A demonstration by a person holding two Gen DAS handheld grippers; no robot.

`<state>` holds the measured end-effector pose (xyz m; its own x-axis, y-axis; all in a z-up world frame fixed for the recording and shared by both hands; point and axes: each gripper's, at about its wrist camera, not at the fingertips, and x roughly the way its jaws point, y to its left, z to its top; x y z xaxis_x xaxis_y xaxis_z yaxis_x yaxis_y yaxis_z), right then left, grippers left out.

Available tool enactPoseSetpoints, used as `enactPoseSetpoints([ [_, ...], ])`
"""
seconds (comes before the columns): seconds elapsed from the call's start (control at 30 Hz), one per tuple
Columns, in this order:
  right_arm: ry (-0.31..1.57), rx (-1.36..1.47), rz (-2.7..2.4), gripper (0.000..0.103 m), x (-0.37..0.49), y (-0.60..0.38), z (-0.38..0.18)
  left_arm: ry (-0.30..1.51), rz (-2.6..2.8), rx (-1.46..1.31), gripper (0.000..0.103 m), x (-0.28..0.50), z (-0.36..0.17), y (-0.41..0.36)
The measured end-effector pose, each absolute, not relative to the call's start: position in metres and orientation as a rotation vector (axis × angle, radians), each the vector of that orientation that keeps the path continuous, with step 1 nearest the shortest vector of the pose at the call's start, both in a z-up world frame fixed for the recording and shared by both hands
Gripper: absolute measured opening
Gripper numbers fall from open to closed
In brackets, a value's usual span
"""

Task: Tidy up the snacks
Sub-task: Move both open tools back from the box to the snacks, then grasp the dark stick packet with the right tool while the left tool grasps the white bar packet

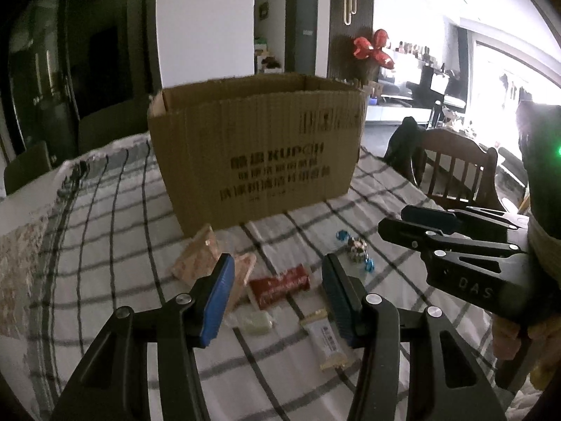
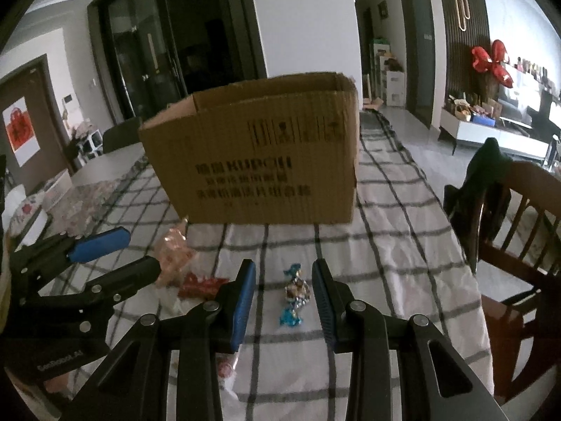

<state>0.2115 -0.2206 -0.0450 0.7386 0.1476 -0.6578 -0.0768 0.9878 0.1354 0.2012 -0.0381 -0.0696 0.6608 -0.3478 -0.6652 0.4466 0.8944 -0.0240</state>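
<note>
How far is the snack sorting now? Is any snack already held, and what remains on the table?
Nothing looks done yet; the inside of the cardboard box is hidden. Neither gripper holds anything: the left gripper is open above the red packet, and the right gripper is open around the blue-ended candy, not gripping it. Left on the checked tablecloth: the candy, red packet, pink packets, white bar.
</note>
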Motion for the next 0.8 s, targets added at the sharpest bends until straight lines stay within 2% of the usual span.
enactPoseSetpoints([
  [0.53,0.812,0.128,0.183,0.034,0.190,-0.214,-0.067,0.887,-0.461,0.105,0.029,0.173,-0.111,-0.052],
  [0.8,0.843,0.130,0.184,0.035,0.184,-0.212,-0.077,0.923,-0.455,0.089,0.027,0.175,-0.125,-0.056],
])
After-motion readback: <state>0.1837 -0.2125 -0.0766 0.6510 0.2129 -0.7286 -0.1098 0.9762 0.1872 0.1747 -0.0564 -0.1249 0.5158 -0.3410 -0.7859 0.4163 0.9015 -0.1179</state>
